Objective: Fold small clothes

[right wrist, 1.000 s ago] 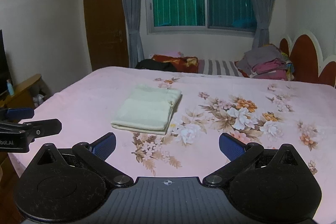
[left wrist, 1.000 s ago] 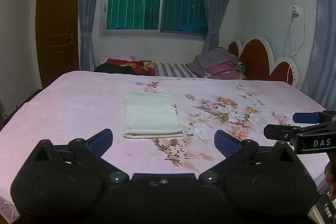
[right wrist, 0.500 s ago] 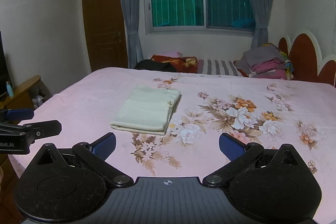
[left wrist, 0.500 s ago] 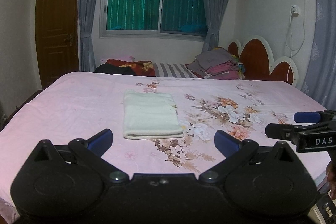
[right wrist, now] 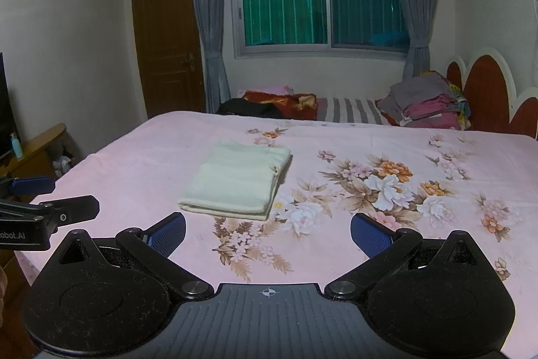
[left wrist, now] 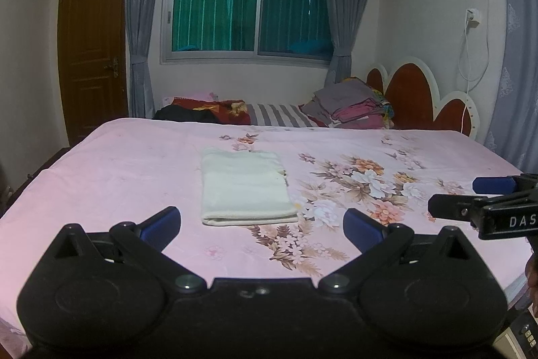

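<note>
A cream cloth (left wrist: 244, 187) lies folded into a neat rectangle on the pink floral bedspread (left wrist: 117, 177), flat and untouched. In the right wrist view the same cream cloth (right wrist: 237, 179) sits left of centre on the bedspread (right wrist: 370, 241). My left gripper (left wrist: 261, 226) is open, held back from the cloth's near edge with nothing between its blue pads. My right gripper (right wrist: 268, 232) is open too and empty, to the right of the cloth. Each gripper shows at the edge of the other's view: the right gripper (left wrist: 470, 197) and the left gripper (right wrist: 53, 197).
A stack of folded clothes (left wrist: 353, 105) and rumpled bedding (left wrist: 215, 110) lie at the far side by the red headboard (left wrist: 413, 96). A wooden side table (right wrist: 30, 150) with a small bottle stands left of the bed. A door (left wrist: 92, 49) and a curtained window are behind.
Both grippers have drifted slightly, barely shifting the views. The cloth has not moved and both grippers stay open.
</note>
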`<state>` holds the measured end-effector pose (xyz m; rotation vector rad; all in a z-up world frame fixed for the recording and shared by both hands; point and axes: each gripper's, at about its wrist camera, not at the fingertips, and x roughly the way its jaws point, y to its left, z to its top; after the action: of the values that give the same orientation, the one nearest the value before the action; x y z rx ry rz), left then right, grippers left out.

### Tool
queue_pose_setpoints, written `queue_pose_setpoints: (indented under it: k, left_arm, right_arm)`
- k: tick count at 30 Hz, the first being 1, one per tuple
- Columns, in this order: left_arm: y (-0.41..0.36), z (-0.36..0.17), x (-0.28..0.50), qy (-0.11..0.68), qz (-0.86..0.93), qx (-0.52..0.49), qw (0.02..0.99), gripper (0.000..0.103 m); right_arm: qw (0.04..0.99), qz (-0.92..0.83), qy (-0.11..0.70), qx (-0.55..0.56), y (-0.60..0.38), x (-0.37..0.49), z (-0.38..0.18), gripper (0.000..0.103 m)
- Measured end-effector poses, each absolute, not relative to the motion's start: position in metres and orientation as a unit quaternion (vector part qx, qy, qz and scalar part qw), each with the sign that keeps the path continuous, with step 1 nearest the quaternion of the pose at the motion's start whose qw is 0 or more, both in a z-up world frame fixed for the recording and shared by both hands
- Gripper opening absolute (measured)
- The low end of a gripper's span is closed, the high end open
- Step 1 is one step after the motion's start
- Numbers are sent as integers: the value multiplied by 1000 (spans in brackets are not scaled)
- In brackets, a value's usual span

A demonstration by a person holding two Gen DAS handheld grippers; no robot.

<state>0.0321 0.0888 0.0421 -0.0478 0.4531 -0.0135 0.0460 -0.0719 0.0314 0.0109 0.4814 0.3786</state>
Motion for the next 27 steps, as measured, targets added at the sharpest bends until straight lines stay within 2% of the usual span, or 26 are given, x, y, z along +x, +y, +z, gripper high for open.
queue_pose_setpoints:
  k: [27]
  left_arm:
    - [97, 39, 37, 220, -7, -21, 975, 102]
  right_arm:
    - [954, 186, 235, 6, -70, 48, 34, 103]
